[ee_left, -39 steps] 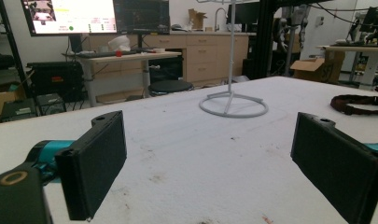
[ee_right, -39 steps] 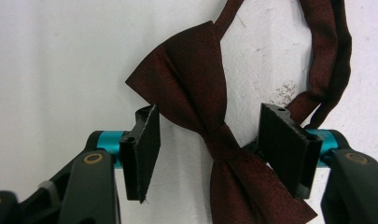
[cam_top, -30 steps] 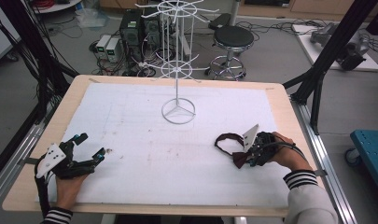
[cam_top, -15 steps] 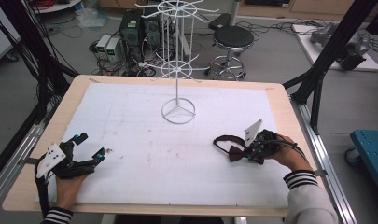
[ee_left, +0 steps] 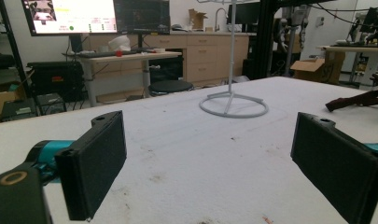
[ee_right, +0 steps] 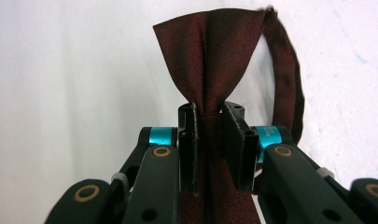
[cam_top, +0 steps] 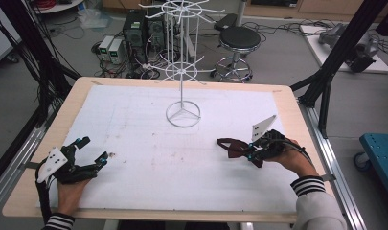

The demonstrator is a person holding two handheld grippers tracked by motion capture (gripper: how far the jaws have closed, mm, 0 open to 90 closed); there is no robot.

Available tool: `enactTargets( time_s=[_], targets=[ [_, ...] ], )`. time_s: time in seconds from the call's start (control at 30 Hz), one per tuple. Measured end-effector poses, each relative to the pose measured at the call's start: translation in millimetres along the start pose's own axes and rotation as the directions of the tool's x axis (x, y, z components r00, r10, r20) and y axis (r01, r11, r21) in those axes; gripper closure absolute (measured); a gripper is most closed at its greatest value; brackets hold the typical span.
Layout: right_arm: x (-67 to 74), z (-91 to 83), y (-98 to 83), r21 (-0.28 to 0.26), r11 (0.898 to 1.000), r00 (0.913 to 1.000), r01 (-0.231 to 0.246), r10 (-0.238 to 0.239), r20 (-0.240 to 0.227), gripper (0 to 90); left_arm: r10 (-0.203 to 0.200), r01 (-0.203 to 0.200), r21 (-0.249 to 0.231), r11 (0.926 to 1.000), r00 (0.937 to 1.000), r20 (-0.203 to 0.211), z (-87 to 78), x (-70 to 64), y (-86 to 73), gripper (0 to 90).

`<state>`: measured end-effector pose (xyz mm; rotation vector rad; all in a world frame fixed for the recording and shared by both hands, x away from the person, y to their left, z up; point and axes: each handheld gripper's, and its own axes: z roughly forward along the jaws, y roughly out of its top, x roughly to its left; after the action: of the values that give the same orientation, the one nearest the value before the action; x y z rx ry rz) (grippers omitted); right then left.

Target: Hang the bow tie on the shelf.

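Your right claw (cam_top: 249, 152) sits near the worktop's (cam_top: 287, 103) right edge, with the bow tie (cam_top: 232, 146) lying just to its left. Your left claw (cam_top: 91, 152) rests by the near left corner. The wire stand (cam_top: 182, 115) stands behind both, toward the far edge, midway across.

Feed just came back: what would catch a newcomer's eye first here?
The dark red bow tie, pinched at its middle in the right tool at the table's right side. Next, the tall white wire rack standing at the far centre, and the left tool with jaws wide apart at the near left.
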<state>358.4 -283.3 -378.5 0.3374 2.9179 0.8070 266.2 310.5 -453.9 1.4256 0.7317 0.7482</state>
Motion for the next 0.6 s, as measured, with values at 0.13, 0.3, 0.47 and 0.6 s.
enactTargets(
  time_s=[0.13,0.3,0.47,0.6],
  targets=[
    [1.9,-2.4,4.5,-0.059,0.997,0.9990,-0.045,0.045,0.000,77.0,0.000,0.000,0.000,1.0000,1.0000,-0.001,0.0,0.0,0.0,10.7],
    [1.9,-7.3,9.1,-0.148,0.985,0.9960,-0.089,0.090,0.002,77.0,-0.002,0.002,-0.001,1.0000,1.0000,-0.001,0.1,0.0,-0.1,10.7],
    [1.7,-13.3,11.5,-0.232,0.957,0.9841,-0.174,0.177,-0.006,76.9,0.000,0.000,0.000,1.0000,1.0000,-0.001,0.0,-0.1,0.0,10.7],
    [0.5,-16.5,13.5,-0.292,0.932,0.9750,-0.213,0.222,-0.001,76.8,0.000,0.000,0.000,1.0000,1.0000,-0.002,0.1,-0.1,0.0,10.7]
  ],
)
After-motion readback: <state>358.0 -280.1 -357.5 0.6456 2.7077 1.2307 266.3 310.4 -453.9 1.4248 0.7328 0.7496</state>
